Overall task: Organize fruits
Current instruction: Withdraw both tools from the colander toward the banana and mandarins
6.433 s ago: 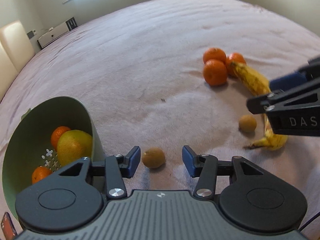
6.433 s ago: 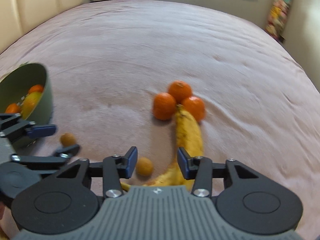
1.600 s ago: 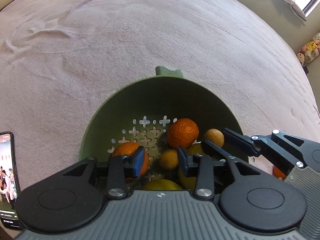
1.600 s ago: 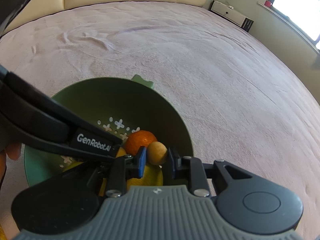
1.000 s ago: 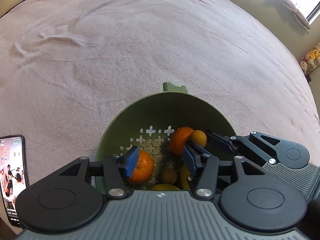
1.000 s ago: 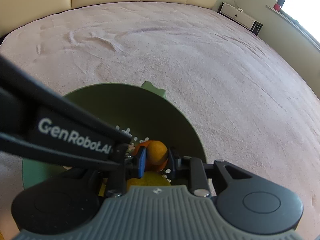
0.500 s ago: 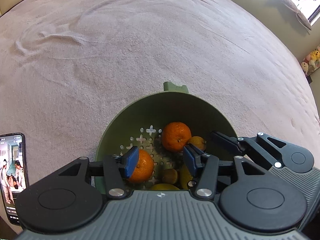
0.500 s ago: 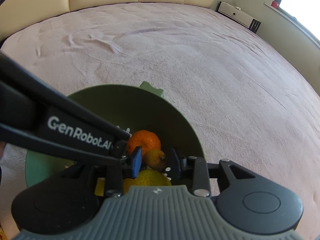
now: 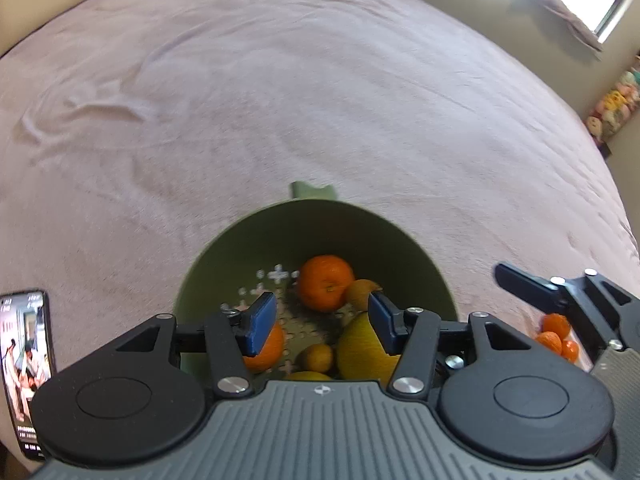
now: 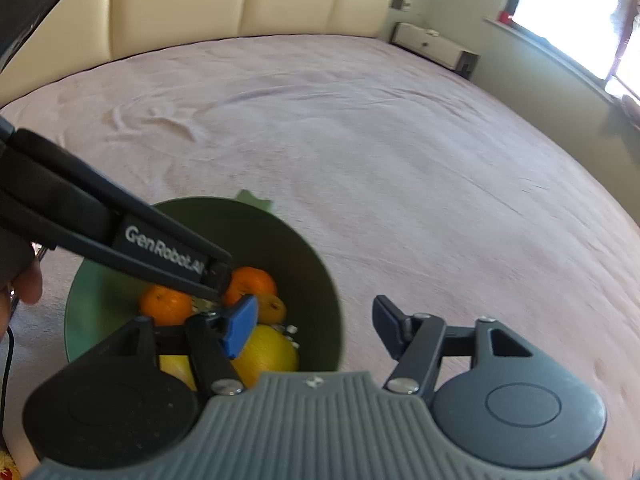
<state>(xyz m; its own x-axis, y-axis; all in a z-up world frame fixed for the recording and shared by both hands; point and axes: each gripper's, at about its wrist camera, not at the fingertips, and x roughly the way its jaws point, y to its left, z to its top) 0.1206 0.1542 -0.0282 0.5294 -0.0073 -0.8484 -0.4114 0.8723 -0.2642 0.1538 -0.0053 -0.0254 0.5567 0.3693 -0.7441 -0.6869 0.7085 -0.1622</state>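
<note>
We've got the left gripper (image 9: 322,322) & right gripper (image 10: 314,326) both spread wide, nothing held, over the green colander (image 9: 320,222) w/ oranges (image 9: 326,288); three more oranges (image 9: 554,334) on the bedspread (image 9: 280,100).

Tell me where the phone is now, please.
In the left wrist view, the phone lies on the pink bedcover at the far left edge, left of the green bowl.

Pink bed (image 9: 320,100) carries bowl (image 9: 320,224), phone (image 9: 24,360), oranges (image 9: 556,332).

Bright window (image 10: 576,12) glare, soft motion blur (fisheye-bowed edges)
</note>
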